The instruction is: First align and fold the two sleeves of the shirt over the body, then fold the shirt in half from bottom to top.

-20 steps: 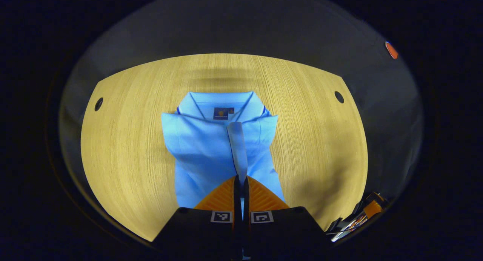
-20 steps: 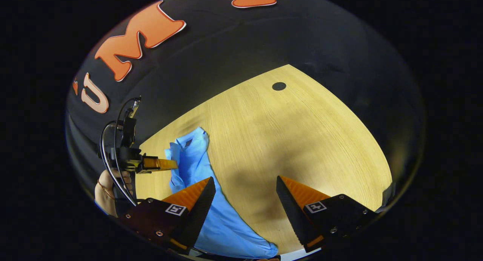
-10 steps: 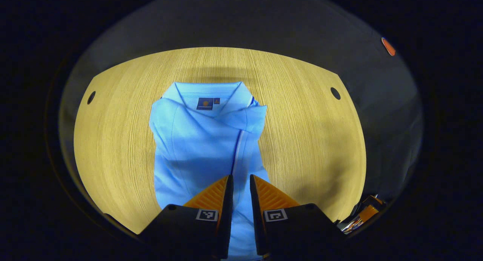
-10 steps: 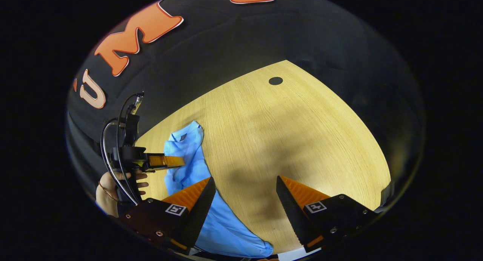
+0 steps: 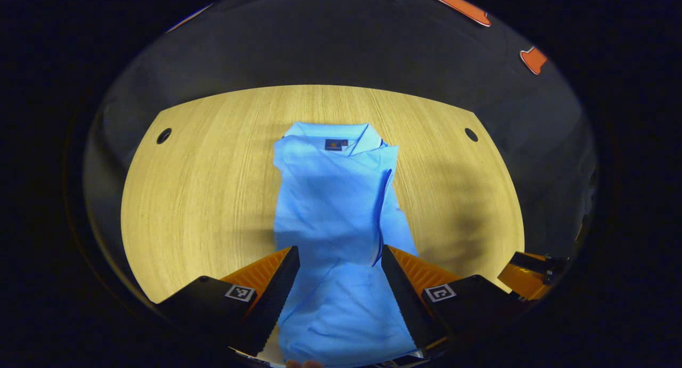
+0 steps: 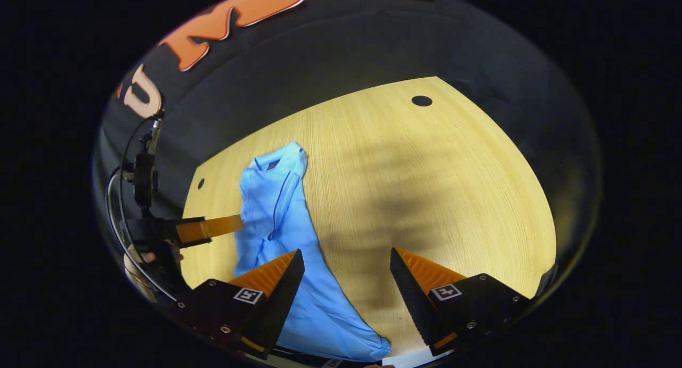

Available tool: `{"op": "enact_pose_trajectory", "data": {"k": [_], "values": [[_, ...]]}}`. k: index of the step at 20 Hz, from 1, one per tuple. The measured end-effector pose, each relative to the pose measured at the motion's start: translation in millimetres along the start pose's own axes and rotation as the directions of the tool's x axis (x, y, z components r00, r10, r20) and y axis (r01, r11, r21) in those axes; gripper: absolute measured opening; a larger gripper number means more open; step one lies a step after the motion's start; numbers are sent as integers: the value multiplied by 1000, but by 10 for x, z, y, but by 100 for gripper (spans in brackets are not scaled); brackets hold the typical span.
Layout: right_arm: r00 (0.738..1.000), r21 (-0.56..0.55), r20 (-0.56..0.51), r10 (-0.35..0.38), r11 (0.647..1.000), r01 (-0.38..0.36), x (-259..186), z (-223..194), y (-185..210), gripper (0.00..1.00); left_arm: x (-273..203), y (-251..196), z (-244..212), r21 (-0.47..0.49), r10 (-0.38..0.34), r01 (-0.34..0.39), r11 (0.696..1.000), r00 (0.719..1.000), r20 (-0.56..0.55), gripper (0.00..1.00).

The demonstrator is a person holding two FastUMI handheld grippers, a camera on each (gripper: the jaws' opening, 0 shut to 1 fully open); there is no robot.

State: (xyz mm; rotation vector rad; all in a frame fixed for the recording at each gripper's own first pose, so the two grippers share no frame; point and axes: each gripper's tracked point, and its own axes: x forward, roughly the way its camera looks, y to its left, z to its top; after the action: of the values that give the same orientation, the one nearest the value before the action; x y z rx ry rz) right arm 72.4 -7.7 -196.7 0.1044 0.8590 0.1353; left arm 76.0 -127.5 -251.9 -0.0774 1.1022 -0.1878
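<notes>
A light blue shirt (image 5: 335,197) lies flat on the wooden table (image 5: 202,187), collar at the far end, with both sleeves folded in over the body. My left gripper (image 5: 338,269) hovers open above the shirt's lower half, holding nothing. In the right gripper view the shirt (image 6: 274,213) stretches away at the left, its hem near the table's front edge. My right gripper (image 6: 346,267) stands open over bare wood beside the shirt's right edge. The left gripper (image 6: 234,225) points at the shirt from the left, held by a hand (image 6: 139,257).
The table (image 6: 426,187) has small round holes near its far corners (image 5: 163,136) (image 5: 471,134) (image 6: 421,100). Black cloth walls stand behind it. The right gripper (image 5: 525,275) shows low at the right of the left gripper view. Bare wood lies on both sides of the shirt.
My left gripper opened and let go of the sleeve, which now lies over the body, then drew back. The right gripper stayed open and shifted only slightly.
</notes>
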Motion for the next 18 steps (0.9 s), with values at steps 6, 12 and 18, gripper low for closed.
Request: {"op": "enact_pose_trajectory", "data": {"k": [6, 12, 18], "values": [[991, -114, -123, -60, 992, 46, 152, -670, 33, 99, -216, 457, -807, 6, 50, -49, 999, 998, -24, 100], [962, -201, -237, -133, 976, 85, 59, -1397, -54, 99, -375, 679, -1686, 8, 82, -82, 997, 989, -127, 100], [917, -233, -356, -181, 967, 100, -81, -2042, -135, 99, -513, 837, -2278, 4, 110, -112, 994, 973, -204, 100]]}}
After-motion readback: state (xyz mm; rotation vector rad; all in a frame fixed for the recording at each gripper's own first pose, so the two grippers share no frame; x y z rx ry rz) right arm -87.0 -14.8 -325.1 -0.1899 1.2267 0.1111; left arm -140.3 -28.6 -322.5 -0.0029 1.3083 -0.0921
